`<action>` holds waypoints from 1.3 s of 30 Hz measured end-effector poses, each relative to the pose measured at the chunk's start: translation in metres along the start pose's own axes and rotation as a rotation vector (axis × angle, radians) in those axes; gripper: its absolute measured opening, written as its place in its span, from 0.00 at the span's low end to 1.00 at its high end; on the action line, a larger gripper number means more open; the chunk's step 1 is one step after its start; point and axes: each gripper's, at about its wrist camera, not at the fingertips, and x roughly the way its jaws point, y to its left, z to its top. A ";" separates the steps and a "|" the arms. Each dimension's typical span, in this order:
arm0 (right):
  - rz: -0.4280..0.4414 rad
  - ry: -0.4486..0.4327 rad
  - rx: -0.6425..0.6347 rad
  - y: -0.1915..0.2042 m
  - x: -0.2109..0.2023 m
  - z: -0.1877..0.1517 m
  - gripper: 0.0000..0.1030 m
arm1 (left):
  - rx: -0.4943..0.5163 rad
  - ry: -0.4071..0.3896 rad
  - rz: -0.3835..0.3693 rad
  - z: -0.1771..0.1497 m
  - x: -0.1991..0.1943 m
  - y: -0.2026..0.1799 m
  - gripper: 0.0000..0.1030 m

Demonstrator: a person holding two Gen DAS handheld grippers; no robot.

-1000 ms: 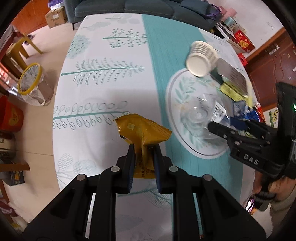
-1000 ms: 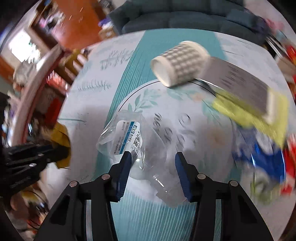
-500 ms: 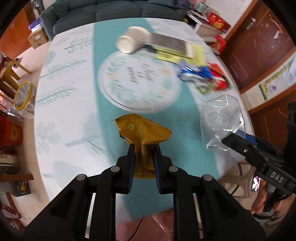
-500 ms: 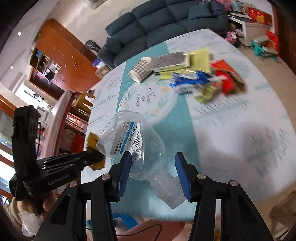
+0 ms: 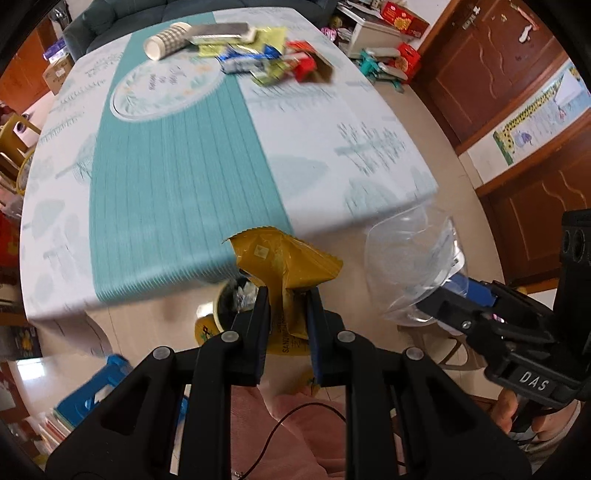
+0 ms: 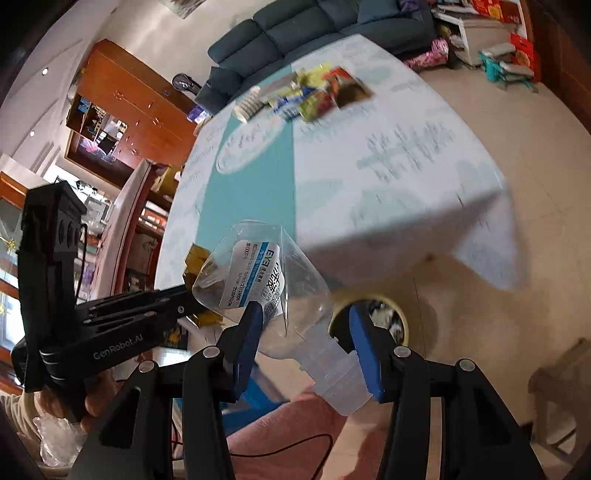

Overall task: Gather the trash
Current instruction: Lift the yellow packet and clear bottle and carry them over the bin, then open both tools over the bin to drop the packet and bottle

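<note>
My left gripper (image 5: 285, 295) is shut on a yellow snack wrapper (image 5: 284, 258) and holds it off the table's near edge, above a yellow-rimmed trash bin (image 5: 231, 299) on the floor. My right gripper (image 6: 304, 325) is shut on a crushed clear plastic bottle (image 6: 269, 288) with a white and blue label, held beside the left gripper (image 6: 184, 295). The bottle also shows in the left wrist view (image 5: 410, 262). The bin (image 6: 380, 314) sits just behind the bottle in the right wrist view.
The table (image 5: 177, 158) has a teal and white cloth. At its far end lie a paper cup (image 5: 166, 35), a grey box (image 5: 221, 29) and several coloured wrappers (image 5: 280, 62). A blue object (image 5: 92, 398) lies on the floor at left. A sofa (image 6: 314, 29) stands behind.
Both grippers have pulled back from the table with their loads and now hang past its near edge over the floor. The trash bin has come into view below them.
</note>
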 end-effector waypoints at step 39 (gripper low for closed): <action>-0.189 0.107 0.488 -0.147 0.264 -0.180 0.47 | 0.116 0.264 0.044 -0.126 0.282 0.050 0.15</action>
